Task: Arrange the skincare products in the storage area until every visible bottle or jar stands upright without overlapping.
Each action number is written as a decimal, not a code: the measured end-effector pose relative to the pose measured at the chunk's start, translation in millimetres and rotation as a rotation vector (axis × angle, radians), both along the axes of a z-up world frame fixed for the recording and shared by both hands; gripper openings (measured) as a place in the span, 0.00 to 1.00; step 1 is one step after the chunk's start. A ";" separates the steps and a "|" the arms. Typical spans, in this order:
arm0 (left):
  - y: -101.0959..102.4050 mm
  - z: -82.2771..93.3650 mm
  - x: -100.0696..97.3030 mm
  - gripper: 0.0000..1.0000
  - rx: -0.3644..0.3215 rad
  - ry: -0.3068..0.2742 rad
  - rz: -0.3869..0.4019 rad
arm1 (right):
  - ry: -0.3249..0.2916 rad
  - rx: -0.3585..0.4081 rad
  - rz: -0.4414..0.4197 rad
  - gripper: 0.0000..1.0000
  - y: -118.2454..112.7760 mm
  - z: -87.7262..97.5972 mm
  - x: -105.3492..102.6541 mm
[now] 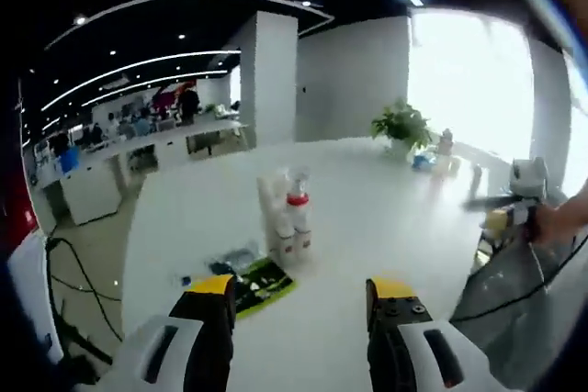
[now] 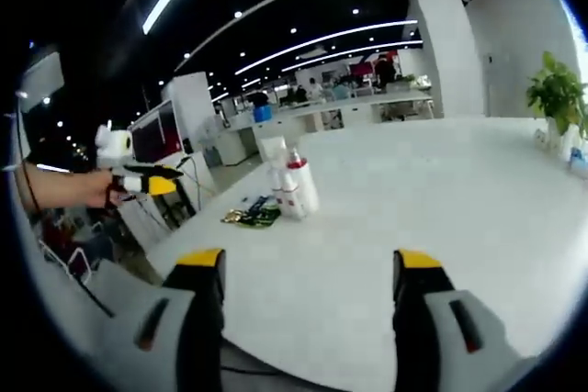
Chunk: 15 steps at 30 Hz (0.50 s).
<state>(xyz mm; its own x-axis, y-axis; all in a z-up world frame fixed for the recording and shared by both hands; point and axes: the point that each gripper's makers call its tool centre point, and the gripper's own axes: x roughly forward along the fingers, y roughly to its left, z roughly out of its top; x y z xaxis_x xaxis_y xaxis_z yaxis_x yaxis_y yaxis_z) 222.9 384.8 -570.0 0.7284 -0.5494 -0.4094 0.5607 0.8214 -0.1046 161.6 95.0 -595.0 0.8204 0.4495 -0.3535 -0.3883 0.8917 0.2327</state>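
Observation:
A cluster of white skincare bottles (image 1: 287,218) stands upright on the white table (image 1: 386,218); one has a red collar and a clear spray top (image 1: 297,192). Beside them lies a flat green-and-black packet (image 1: 264,284). My left gripper (image 1: 301,305) hovers open near the table's edge, short of the bottles, nothing between its jaws. In the right gripper view the same bottles (image 2: 292,188) and the packet (image 2: 252,216) sit far ahead on the table (image 2: 432,199). My right gripper (image 2: 312,273) is open and empty. The other gripper (image 2: 138,179) shows at the left, held by a hand.
A potted plant (image 1: 401,124) and small items (image 1: 441,155) stand at the table's far side. The right gripper (image 1: 519,199) shows at the right edge in a hand. Cables (image 1: 73,273) run on the floor at the left. Desks and people fill the office behind.

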 end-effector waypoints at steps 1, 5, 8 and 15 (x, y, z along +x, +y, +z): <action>-2.4 -5.3 -6.0 0.61 -0.031 0.023 0.018 | 0.006 -0.001 0.009 0.77 1.5 -1.6 0.9; -4.4 -20.9 -17.3 0.63 -0.125 0.047 0.129 | -0.003 -0.026 0.043 0.78 6.1 -3.4 5.5; -8.6 -25.5 -22.3 0.66 -0.147 0.045 0.159 | -0.014 -0.041 0.056 0.80 8.1 -4.5 9.3; -13.5 -34.1 -34.8 0.68 -0.192 0.024 0.213 | -0.020 -0.066 0.067 0.85 11.4 -11.8 14.3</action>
<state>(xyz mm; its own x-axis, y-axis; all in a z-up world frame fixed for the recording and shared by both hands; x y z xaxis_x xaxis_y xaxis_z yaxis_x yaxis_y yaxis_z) 188.1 371.3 -604.2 0.8272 -0.4541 -0.3309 0.3731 0.8843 -0.2809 175.9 106.4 -606.8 0.7967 0.4798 -0.3675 -0.4514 0.8767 0.1659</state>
